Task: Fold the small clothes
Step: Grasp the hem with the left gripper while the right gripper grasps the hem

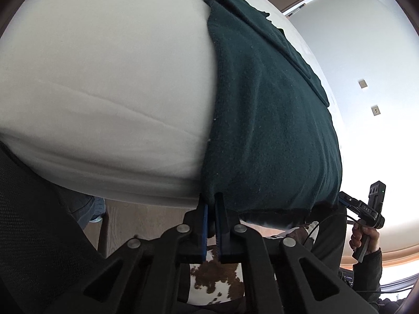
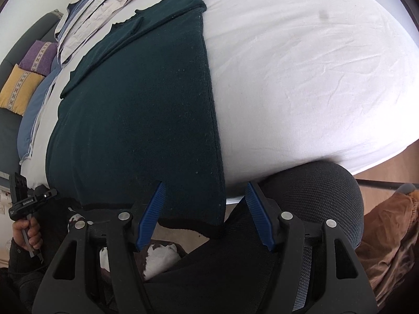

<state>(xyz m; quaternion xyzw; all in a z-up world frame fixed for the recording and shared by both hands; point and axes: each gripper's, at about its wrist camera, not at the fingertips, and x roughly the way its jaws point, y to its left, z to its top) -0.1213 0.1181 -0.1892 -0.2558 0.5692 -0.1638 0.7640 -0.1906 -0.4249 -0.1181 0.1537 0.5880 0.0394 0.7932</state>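
Observation:
A dark green knitted garment (image 1: 262,117) lies flat on the white bed (image 1: 104,78), and its near hem hangs over the bed's edge. My left gripper (image 1: 211,201) is shut on the hem at the garment's near left corner, the blue pads almost touching with fabric pinched between them. In the right wrist view the garment (image 2: 136,120) fills the middle. My right gripper (image 2: 205,191) stands open over the near right corner; the hem lies between its pads (image 2: 157,198) without being pressed. A hand (image 2: 28,233) holds the left tool at the far left.
Pale striped clothes (image 2: 97,7) are piled at the bed's (image 2: 301,65) far left. Purple (image 2: 39,57) and yellow (image 2: 18,89) cushions sit on a dark sofa beyond. A black mesh chair back (image 2: 314,196) is near the bed's edge, with brown cloth (image 2: 387,230) and a cowhide rug (image 1: 214,280) below.

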